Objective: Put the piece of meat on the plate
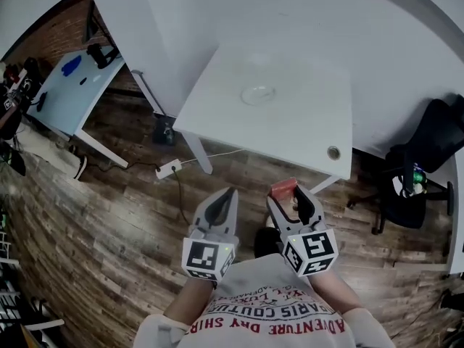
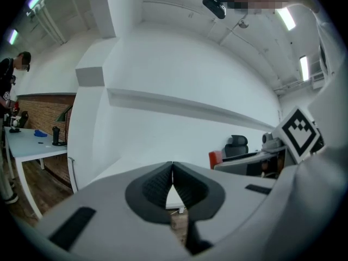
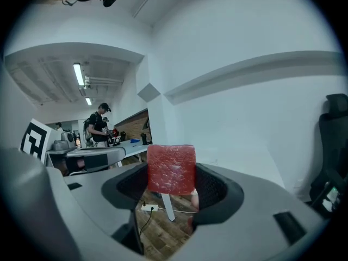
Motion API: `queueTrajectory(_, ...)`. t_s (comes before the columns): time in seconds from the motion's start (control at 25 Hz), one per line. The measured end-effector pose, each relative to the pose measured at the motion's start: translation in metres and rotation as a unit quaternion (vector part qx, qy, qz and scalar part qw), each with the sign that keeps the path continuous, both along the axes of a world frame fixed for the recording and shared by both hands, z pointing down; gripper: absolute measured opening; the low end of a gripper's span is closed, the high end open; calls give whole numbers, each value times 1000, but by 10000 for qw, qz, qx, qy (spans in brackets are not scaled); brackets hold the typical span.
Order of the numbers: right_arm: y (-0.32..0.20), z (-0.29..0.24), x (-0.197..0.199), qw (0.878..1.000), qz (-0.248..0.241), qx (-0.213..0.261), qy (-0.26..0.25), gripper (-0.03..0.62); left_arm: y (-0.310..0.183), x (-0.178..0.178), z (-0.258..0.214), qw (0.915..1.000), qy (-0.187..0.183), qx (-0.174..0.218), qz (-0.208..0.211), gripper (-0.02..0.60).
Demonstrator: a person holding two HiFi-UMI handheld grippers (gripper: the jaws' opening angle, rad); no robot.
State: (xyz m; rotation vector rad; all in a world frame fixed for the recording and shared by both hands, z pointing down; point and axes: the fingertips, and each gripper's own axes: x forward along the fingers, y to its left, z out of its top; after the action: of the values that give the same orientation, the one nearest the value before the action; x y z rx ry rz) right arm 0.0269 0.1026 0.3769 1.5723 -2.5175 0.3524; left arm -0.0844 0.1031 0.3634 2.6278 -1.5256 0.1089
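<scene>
A red block of meat is clamped between the jaws of my right gripper; in the head view the meat shows at the tip of that gripper, held above the wooden floor short of the table. A clear glass plate lies near the middle of the white table. My left gripper hovers beside the right one with its jaws pressed together and nothing in them.
A black office chair stands right of the table. A power strip and cable lie on the floor by the table legs. A second white table stands far left, where a person is standing.
</scene>
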Motion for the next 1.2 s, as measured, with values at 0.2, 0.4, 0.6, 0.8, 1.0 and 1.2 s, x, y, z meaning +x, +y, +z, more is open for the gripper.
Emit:
queueTrajectory(0.2, -82, -10, 26, 9995, -306, 105, 61, 278, -78, 29, -9, 9997, -49, 64, -223, 8)
queueTrajectory(0.4, -159, -17, 55, 9979, -631, 128, 91, 278, -155, 62, -17, 9992, -77, 73, -396, 8)
queueTrajectory(0.6, -225, -7, 83, 9969, -787, -28, 72, 278, -218, 89, -13, 9985, -111, -27, -530, 8)
queueTrajectory(0.8, -270, 7, 101, 9973, -697, -229, 21, 278, -257, 100, -3, 9982, -190, -157, -546, 8)
queueTrajectory(1.0, -303, 16, 98, 9980, -547, -315, 17, 278, -297, 91, 5, 9984, -230, -219, -467, 8)
queueTrajectory(1.2, -344, 21, 86, 9991, -155, -377, 71, 278, -347, 85, 2, 9996, -264, -116, 38, 8)
